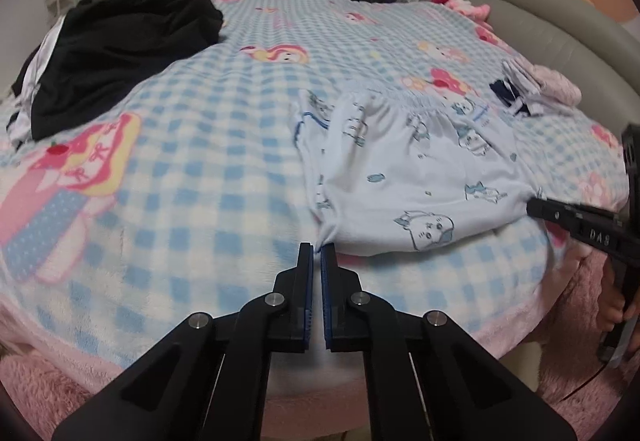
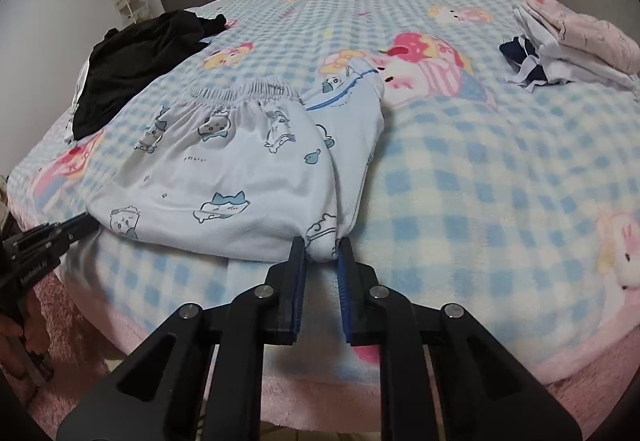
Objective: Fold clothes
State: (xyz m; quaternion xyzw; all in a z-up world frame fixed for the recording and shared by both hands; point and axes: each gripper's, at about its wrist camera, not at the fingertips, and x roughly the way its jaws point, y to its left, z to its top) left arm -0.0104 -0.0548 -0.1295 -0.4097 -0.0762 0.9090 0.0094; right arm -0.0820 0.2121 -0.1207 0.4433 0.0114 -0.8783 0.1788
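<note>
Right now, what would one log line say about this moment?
task: fold clothes | left claw: shut on pale blue cartoon-print cotton shorts | right claw: shut on shorts | shorts: flat on blue checked fleece blanket

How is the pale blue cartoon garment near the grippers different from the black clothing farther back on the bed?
The pale blue printed garment lies spread fairly flat at the near edge; the black clothing sits crumpled in a heap farther back. The blue one carries cartoon animals and a gathered elastic waistband; the black one looks plain. The left gripper and right gripper pinch the blue one; nothing touches the black. Both rest on the checked blanket.
</note>
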